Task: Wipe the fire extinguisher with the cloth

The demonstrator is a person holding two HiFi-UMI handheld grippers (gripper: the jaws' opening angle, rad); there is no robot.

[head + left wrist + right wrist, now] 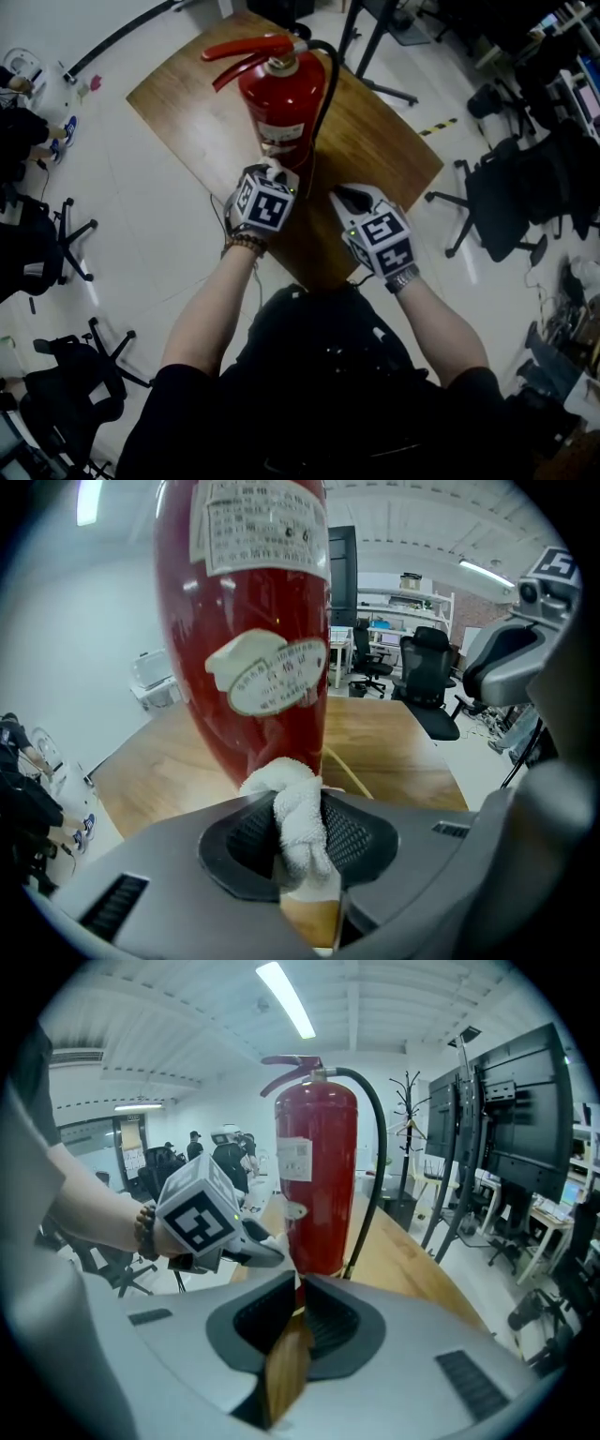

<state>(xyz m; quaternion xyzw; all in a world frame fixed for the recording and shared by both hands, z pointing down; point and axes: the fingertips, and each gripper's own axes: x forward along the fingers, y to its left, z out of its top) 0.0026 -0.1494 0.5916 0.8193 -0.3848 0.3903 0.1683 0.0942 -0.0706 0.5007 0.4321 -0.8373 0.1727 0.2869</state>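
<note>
Mid-wipe, seemingly: left gripper (pixel 273 172) fingers clamp cloth (pixel 295 817) low against fire extinguisher (pixel 281 98); right gripper (pixel 343 196) fingers closed, empty, beside it; most surface probably remains.

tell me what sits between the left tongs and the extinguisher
A white cloth, clamped in the left tongs, bunched up by the extinguisher; the left gripper view shows it.

Fire extinguisher (pixel 244 621) top beyond the left gripper view's upper edge (label (pixel 261 527) print unreadable).

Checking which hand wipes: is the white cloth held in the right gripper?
No: the cloth sits pinched in the left gripper; the right gripper is shut, empty.
</note>
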